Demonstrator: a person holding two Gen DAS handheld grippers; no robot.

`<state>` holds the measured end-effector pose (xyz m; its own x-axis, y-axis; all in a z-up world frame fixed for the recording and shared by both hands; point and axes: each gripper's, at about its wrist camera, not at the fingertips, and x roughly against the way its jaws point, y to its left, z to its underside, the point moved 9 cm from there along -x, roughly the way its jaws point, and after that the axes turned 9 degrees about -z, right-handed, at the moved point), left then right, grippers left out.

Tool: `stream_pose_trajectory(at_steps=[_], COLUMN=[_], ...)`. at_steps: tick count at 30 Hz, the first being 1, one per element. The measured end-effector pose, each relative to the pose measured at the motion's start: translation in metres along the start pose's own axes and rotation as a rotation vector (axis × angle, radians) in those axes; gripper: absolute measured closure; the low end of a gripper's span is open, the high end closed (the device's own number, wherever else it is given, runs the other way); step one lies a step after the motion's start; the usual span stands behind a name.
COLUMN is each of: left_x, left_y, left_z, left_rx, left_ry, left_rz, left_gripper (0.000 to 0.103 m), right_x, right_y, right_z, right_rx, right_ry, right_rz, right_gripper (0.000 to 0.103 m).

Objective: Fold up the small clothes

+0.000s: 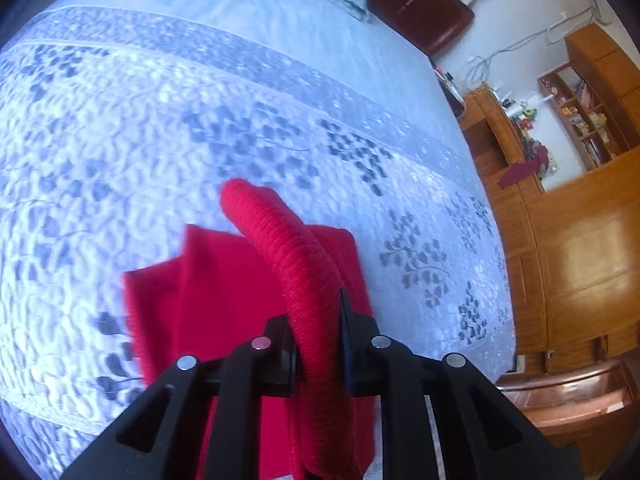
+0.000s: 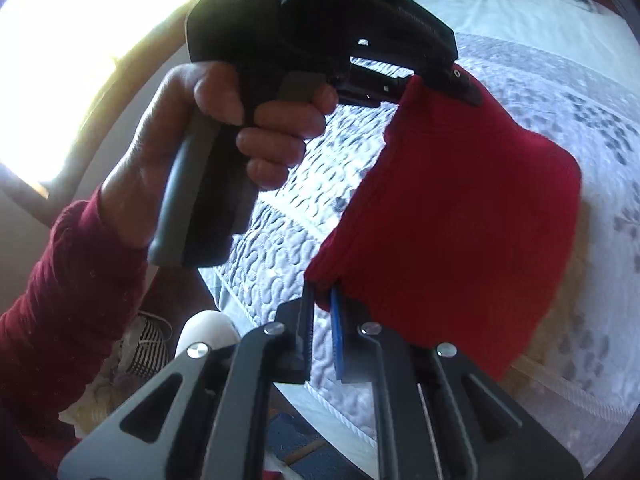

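Two grippers hold one red knit garment (image 2: 452, 216) above the quilted bedspread (image 1: 200, 128). Left gripper (image 1: 320, 344): fingers pinching the garment's thick ribbed edge (image 1: 304, 276), the rest hanging below. Right gripper (image 2: 320, 320): fingers pinching the garment's lower corner. Beyond the garment, a hand (image 2: 224, 132) grips the left gripper's handle; faint lettering on its black housing is unreadable. Wooden cabinets (image 1: 568, 248) stand beside the bedspread.
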<state>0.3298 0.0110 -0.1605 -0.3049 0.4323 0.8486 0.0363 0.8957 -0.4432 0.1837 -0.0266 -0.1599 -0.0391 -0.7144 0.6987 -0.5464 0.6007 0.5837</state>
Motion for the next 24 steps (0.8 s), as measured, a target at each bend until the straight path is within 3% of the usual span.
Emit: stream_pose_trajectory(at_steps=[6, 13, 16, 20, 24], left_x=[-0.031, -0.059, -0.058, -0.052, -0.04], left_y=[0.07, 0.106, 0.109, 0.106, 0.098], left_z=[0.019, 0.039, 0.043, 0.055, 0.081], left_rx=[0.057, 0.085, 0.094, 0.1, 0.073], left_ry=[0.046, 0.046, 0.029, 0.031, 0.042], left_rz=[-0.056, -0.059, -0.043, -0.052, -0.066], left_gripper=[0.087, 0.086, 0.083, 0.077, 0.068], right_x=[-0.07, -0.123, -0.123, -0.102, -0.049], right_y=[-0.003, -0.022, -0.022, -0.02, -0.034], right_z=[0.016, 0.049, 0.055, 0.057, 0.057], right_rx=[-0.032, -0.064, -0.077, -0.073, -0.109], right_ry=[0.118, 0.23, 0.239, 0.227, 0.147], right_rz=[-0.013, 0.045, 0.035, 0.049, 0.092], right_gripper=[0.097, 0.097, 0.096, 0.081, 0.076])
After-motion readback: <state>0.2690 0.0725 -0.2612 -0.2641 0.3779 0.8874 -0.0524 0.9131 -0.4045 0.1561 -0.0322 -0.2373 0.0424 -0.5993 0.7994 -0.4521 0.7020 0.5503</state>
